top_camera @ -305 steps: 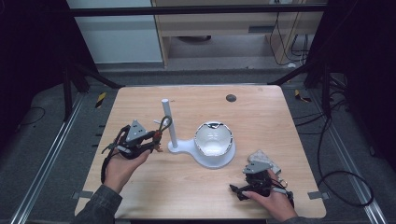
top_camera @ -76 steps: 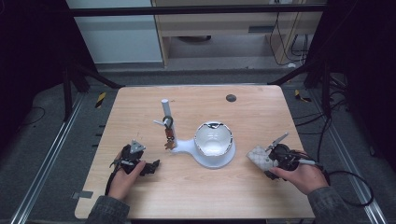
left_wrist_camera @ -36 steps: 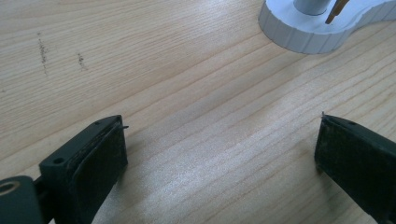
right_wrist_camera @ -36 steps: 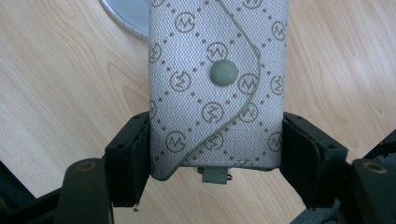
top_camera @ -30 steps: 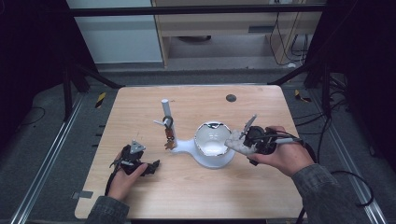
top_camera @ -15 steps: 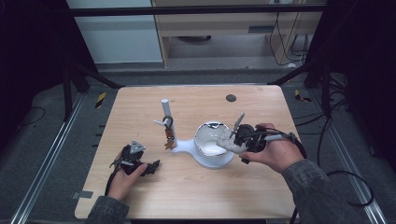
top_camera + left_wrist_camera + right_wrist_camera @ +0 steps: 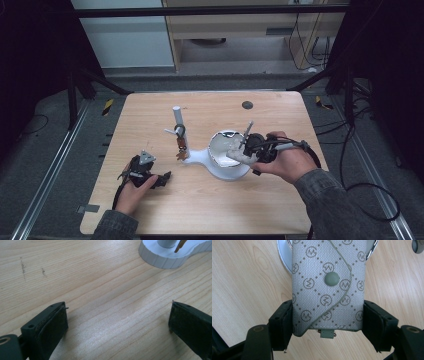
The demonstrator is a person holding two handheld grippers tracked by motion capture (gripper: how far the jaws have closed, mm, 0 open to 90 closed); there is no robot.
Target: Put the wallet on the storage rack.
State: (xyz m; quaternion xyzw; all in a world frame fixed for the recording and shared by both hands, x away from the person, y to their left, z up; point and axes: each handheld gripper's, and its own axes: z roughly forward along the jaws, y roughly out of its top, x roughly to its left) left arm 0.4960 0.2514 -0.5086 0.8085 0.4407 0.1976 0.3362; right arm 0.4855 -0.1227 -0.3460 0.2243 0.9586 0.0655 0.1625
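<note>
Right gripper (image 7: 327,322) jaws clamp soft grey monogram fabric pouch (image 7: 328,287) by its sides; light, squashy, grip near bottom edge. Left gripper (image 7: 117,322) jaws wide apart, hold nothing.

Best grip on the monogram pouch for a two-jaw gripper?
Across its two long side edges near the bottom end, as the right gripper does now: the pouch is flat with straight parallel sides. Come from the bottom end, clear of the flap's snap button.

Right gripper (image 7: 328,325) clamps a monogrammed pouch (image 7: 328,285) (snap-buttoned) above the table (image 7: 242,277)
</note>
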